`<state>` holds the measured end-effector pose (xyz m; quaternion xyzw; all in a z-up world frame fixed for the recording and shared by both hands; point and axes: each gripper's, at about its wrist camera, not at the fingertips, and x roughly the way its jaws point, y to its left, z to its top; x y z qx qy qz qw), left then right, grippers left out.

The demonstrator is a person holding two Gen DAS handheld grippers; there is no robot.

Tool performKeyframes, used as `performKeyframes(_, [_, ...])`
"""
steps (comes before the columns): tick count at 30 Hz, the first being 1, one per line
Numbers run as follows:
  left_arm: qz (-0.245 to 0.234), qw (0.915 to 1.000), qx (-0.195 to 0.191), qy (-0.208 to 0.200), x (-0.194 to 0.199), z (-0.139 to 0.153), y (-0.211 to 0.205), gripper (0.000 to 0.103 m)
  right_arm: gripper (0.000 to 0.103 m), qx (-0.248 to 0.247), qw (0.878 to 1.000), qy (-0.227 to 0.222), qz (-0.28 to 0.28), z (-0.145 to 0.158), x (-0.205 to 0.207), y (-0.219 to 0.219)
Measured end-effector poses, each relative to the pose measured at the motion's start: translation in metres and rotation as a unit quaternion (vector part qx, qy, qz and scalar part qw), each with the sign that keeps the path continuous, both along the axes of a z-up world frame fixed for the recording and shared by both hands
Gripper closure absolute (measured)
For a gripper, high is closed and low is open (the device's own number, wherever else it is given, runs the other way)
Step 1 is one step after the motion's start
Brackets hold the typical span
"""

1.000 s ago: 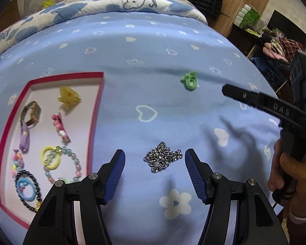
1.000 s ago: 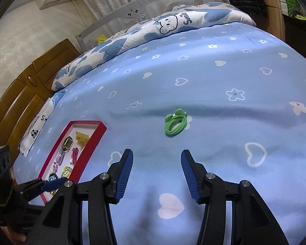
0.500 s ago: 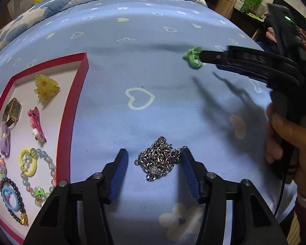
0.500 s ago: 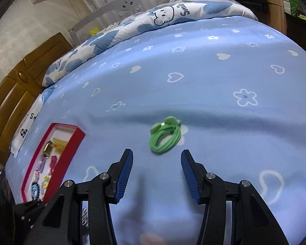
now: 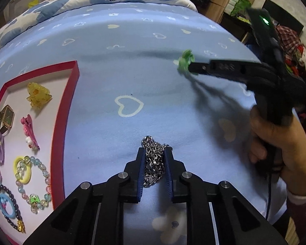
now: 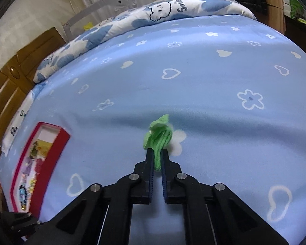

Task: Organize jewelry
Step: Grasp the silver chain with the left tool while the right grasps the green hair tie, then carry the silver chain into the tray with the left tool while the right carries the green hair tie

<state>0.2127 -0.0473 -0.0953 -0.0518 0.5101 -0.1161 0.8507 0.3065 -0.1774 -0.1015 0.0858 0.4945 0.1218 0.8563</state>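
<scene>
A silver chain [image 5: 153, 161] lies bunched on the blue bedsheet. My left gripper [image 5: 154, 150] is closing its jaws on it, and the blue pads press on both sides of the chain. A green hair tie [image 6: 158, 134] is squeezed between the pads of my right gripper [image 6: 157, 151], which is shut on it just above the sheet. The left wrist view also shows the right gripper [image 5: 190, 67] holding the hair tie [image 5: 184, 60], with a person's hand [image 5: 275, 138] on the handle. The red-rimmed tray [image 5: 71, 94] sits to the left.
The tray [image 6: 59, 143] holds a yellow clip [image 5: 37, 97], a watch [image 5: 6, 118], a pink clip [image 5: 29, 130], a bead bracelet [image 5: 33, 181] and several other pieces. A cartoon-print quilt [image 6: 163, 10] lies at the far end. A wooden headboard [image 6: 14, 75] stands on the left.
Both grippers came down to the sheet and closed. The left one went from open around the chain to pinching it; the right one moved forward and closed on the green hair tie.
</scene>
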Motion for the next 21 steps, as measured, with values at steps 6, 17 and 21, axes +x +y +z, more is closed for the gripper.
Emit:
performKeyframes(6, [0.009,0.9996,-0.017,-0.022,-0.013,0.017,0.013,0.087,0.098,0.038,0.999,-0.011,0.01,0.025,-0.036,-0.001])
performKeyframes(17, [0.039,0.9968,-0.036,-0.059,-0.05,0.053,0.039,0.087,0.098,0.07,0.997,-0.027,0.032,0.059,-0.083,0.015])
performKeyframes(21, [0.049,0.9956,-0.041,-0.068,-0.067,0.062,0.05,0.087,0.098,0.077,0.996,-0.03,0.043,0.066,-0.093,0.025])
